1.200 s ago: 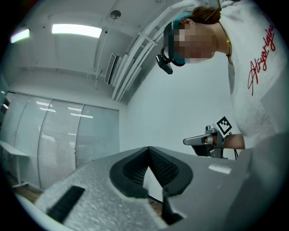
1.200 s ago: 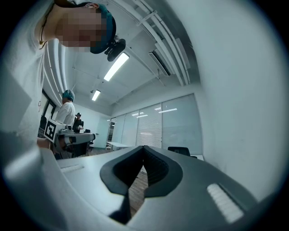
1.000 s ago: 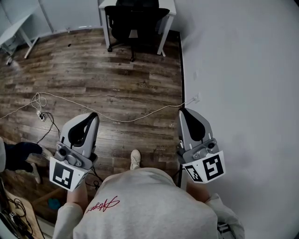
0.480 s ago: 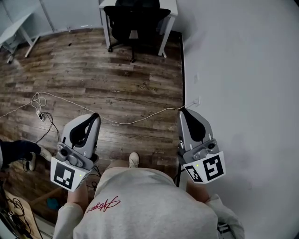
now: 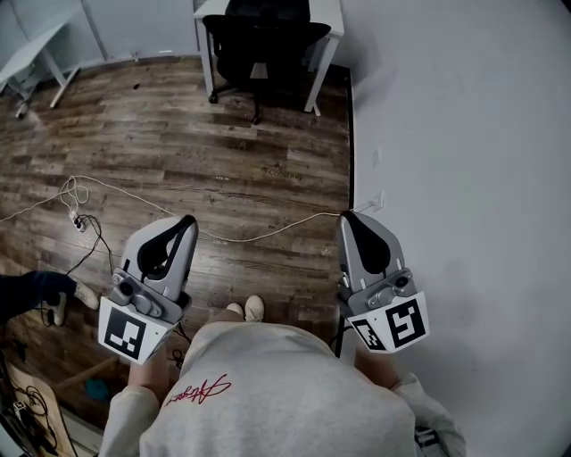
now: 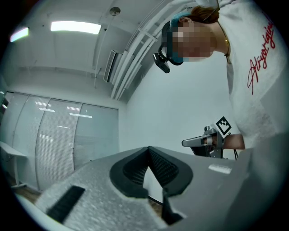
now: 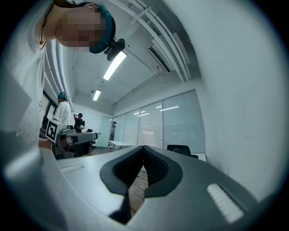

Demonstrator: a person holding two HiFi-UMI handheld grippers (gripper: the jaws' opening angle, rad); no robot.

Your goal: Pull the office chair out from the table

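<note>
While under table, office chair half-hidden.

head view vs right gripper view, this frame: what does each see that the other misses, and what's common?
Head view only: the white cable lying across the floor, and the wearer's shoes.
Right gripper view only: ceiling lights, glass partitions with blinds, and people in the background.
Both: the black office chair, far off across the room, plus the left gripper and right gripper, jaws shut with nothing between them.
</note>
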